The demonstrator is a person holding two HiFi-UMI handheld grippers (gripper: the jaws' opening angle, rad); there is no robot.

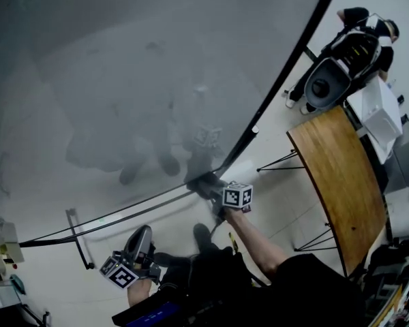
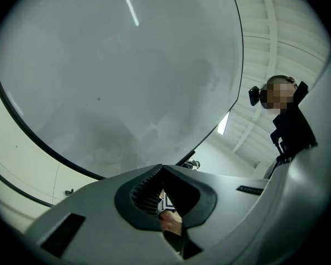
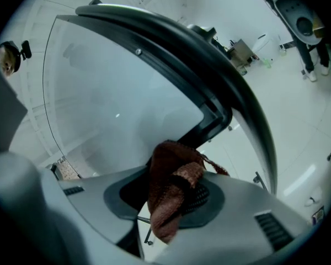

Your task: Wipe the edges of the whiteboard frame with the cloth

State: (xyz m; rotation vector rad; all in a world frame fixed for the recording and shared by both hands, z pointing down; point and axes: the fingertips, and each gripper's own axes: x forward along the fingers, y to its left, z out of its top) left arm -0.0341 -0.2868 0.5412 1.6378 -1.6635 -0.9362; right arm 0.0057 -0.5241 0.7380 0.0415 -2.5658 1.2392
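Observation:
The large grey whiteboard point(image 1: 157, 80) fills the head view, edged by a black frame point(image 1: 286, 73). My right gripper point(image 1: 210, 187) is at the board's lower right corner, shut on a brown cloth point(image 3: 168, 186). In the right gripper view the cloth bunches between the jaws just below the frame's corner point(image 3: 212, 123); whether it touches the frame I cannot tell. My left gripper point(image 1: 138, 242) hangs low, below the bottom frame rail point(image 1: 123, 213) and away from the board. Its jaws meet with nothing between them point(image 2: 161, 168).
A curved wooden table point(image 1: 341, 182) stands to the right of the board. Beyond it a person point(image 1: 365, 36) stands by a grey machine, with a white box point(image 1: 382, 114) nearby. A stand leg point(image 1: 78, 240) reaches down under the board at left.

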